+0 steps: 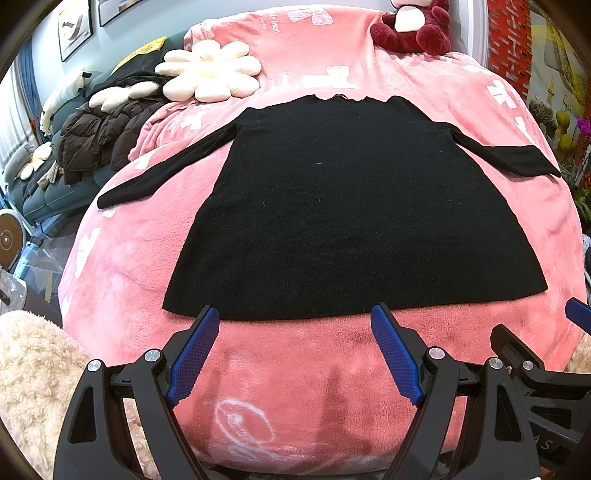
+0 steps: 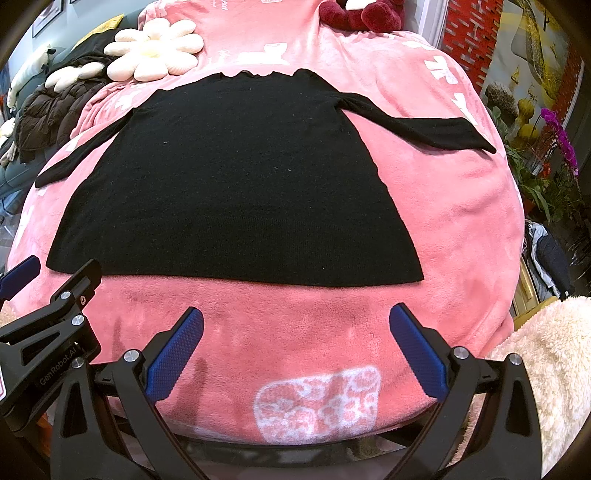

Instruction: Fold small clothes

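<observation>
A black knit sweater [image 1: 351, 206] lies flat on a pink blanket [image 1: 295, 369], hem toward me, both sleeves spread out to the sides. It also shows in the right wrist view [image 2: 229, 184]. My left gripper [image 1: 293, 317] is open and empty, its tips just at the hem's near edge. My right gripper [image 2: 295, 317] is open and empty, a little short of the hem, over bare pink blanket [image 2: 295, 325]. Each gripper shows at the edge of the other's view.
A flower-shaped cream cushion [image 1: 208, 72] and a dark red plush bear [image 1: 413, 27] lie beyond the collar. A dark puffer jacket [image 1: 99, 136] lies on a sofa to the left. Fluffy cream fabric [image 2: 546, 369] sits by the near corners. Potted plants [image 2: 554, 147] stand at the right.
</observation>
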`<state>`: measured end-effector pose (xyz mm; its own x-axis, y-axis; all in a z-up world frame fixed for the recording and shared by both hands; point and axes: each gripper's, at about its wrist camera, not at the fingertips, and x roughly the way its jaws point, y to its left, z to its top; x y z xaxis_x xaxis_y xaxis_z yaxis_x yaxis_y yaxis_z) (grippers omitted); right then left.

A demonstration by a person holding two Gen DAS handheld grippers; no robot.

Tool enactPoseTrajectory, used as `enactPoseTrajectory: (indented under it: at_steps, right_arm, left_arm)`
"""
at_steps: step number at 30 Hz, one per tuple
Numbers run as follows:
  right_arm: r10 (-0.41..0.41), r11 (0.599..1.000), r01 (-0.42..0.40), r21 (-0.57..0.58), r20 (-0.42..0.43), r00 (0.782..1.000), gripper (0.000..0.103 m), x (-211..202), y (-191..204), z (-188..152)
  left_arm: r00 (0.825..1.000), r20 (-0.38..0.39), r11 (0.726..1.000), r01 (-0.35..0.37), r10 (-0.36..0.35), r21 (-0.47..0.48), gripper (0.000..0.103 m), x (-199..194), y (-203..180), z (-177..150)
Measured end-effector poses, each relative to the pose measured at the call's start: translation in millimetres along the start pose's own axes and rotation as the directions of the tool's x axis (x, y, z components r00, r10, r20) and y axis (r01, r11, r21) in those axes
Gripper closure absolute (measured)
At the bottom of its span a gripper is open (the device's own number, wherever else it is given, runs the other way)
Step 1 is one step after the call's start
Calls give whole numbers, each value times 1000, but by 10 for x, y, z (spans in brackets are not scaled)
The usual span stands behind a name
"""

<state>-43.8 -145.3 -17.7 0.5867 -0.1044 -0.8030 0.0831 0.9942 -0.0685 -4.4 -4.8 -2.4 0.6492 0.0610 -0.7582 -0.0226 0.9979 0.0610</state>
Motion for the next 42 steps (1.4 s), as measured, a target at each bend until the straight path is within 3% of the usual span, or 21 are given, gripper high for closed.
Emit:
enactPoseTrajectory:
  at_steps: [13,17,22,28,30,33,37,42]
  right_arm:
    - [-1,1000,1,-1,-7,1000,5,22,-44,-2]
    - [-40,999,40,26,-26,999,5,102,-218,149]
    - [-41,979,44,199,-19,999,5,253,-941,608]
    - [-42,888,29,459,17,999,5,715,-2337,1324]
    - [-71,862,57,503,8,997,23,916,-2773,1562]
    - [-83,832,71,551,-4,997,32,1233,-3255,1794]
    - [-61,775,47,630,0,998,32,1631,-3694,1913]
    - [-26,714,6,700,18,999,32,2017,-3942,1996]
  left_arm:
    - [1000,-11,1000,10,-10,-2,22,19,19,-33]
    - [992,-13,988,122,-124,-90,19,-15,181,19]
    - [992,17,968,129,-128,-216,19,-23,454,73]
    - [994,4,958,107,-110,-268,19,100,519,197]
    - [994,-9,963,99,-105,-251,19,154,487,224]
    - [994,-37,971,88,-99,-222,19,245,413,257]
    - [992,-82,976,81,-99,-202,19,376,342,299]
    - [987,-129,985,78,-98,-153,19,488,249,299]
